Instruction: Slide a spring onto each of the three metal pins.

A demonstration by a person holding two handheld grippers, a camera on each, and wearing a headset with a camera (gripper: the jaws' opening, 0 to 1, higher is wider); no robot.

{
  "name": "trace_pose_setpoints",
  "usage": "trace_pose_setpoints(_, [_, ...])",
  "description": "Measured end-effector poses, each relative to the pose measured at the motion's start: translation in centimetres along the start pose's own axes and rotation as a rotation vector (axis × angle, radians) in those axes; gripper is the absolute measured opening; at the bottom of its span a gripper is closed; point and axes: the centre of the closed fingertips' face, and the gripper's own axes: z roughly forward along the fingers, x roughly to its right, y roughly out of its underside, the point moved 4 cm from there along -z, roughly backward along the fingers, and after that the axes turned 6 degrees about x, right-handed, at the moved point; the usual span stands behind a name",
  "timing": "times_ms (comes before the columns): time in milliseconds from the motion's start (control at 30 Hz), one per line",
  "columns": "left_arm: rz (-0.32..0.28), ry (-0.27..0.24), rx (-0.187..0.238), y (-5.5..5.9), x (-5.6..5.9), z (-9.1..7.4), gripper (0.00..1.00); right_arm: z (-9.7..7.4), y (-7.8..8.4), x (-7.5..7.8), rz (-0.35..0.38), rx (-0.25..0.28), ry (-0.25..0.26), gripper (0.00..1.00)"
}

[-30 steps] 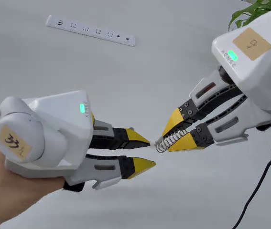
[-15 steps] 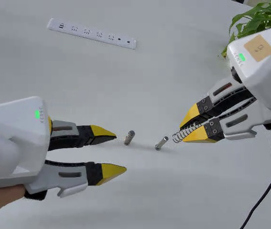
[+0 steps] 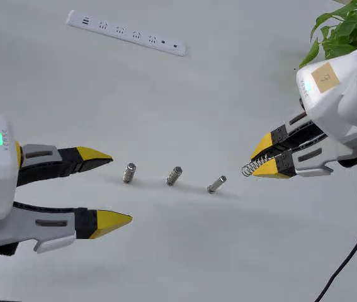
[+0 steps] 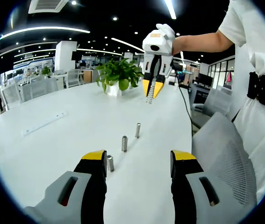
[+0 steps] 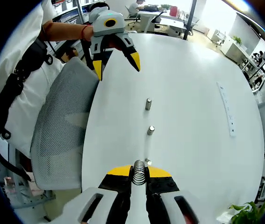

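Observation:
Three short metal pins stand in a row on the white table. The left pin and the middle pin each wear a spring; the right pin is bare. My right gripper hovers just right of the bare pin, shut on a spring that sticks out of its tips. In the right gripper view that spring sits between the jaws, with the bare pin just beyond. My left gripper is open and holds nothing, left of the row; the pins lie ahead of it.
A white power strip lies at the far side of the table. A green plant stands at the back right. A black cable runs along the right edge. A grey mesh chair stands by the table's near side.
My left gripper has drawn back to the left, away from the right gripper, uncovering the pins. The right gripper has pulled right and up a little, the spring still in it.

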Motion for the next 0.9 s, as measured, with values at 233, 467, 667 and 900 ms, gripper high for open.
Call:
trace_pose_setpoints(233, [-0.007,0.006,-0.027,1.4,-0.8,-0.1,0.66,1.7,1.0,1.1,0.042,-0.012,0.013,0.07])
trace_pose_setpoints(467, [-0.023,0.017,-0.026,2.0,-1.0,0.1,0.77,3.4,1.5,1.8,0.068,-0.028,0.012,0.07])
trace_pose_setpoints(667, [-0.036,0.030,-0.036,2.6,-1.2,0.3,0.82,4.3,1.8,1.6,0.089,-0.037,0.006,0.07])
trace_pose_setpoints(900, [-0.045,0.036,-0.041,3.1,-1.6,0.5,0.86,4.9,2.3,1.8,0.105,-0.050,0.014,0.07])
